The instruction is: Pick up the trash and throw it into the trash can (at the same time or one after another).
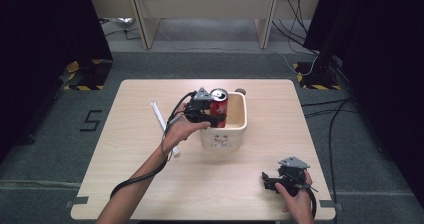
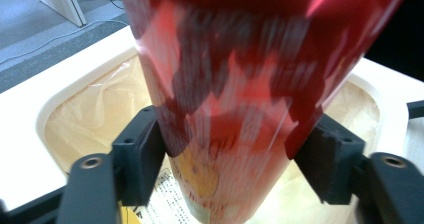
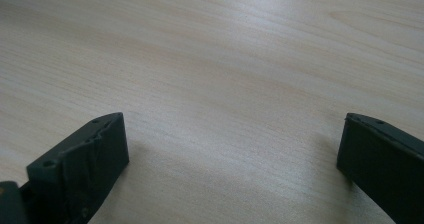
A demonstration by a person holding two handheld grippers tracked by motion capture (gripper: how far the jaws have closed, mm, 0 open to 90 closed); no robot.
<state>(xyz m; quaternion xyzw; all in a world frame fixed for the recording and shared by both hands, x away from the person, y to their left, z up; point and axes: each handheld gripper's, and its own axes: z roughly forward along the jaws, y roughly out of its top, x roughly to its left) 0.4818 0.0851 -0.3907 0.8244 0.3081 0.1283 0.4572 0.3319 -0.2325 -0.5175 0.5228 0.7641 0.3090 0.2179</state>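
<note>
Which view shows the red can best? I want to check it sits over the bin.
The high view: the whole red can stands upright above the white bin, between the left tool's jaws. The left gripper view shows only a blurred close-up of its side. The right gripper view looks at bare table.

A pale wooden desk stands on grey carpet, its near corners fixed with grey tape. At twelve o'clock, beyond it, the light wooden legs of another piece of furniture rise from a paler floor strip. Black curtains hang at ten and two o'clock, their stands marked with yellow-and-black hazard tape. Cables trail over the carpet at three o'clock; a taped figure five lies at nine o'clock. Even, soft light
</note>
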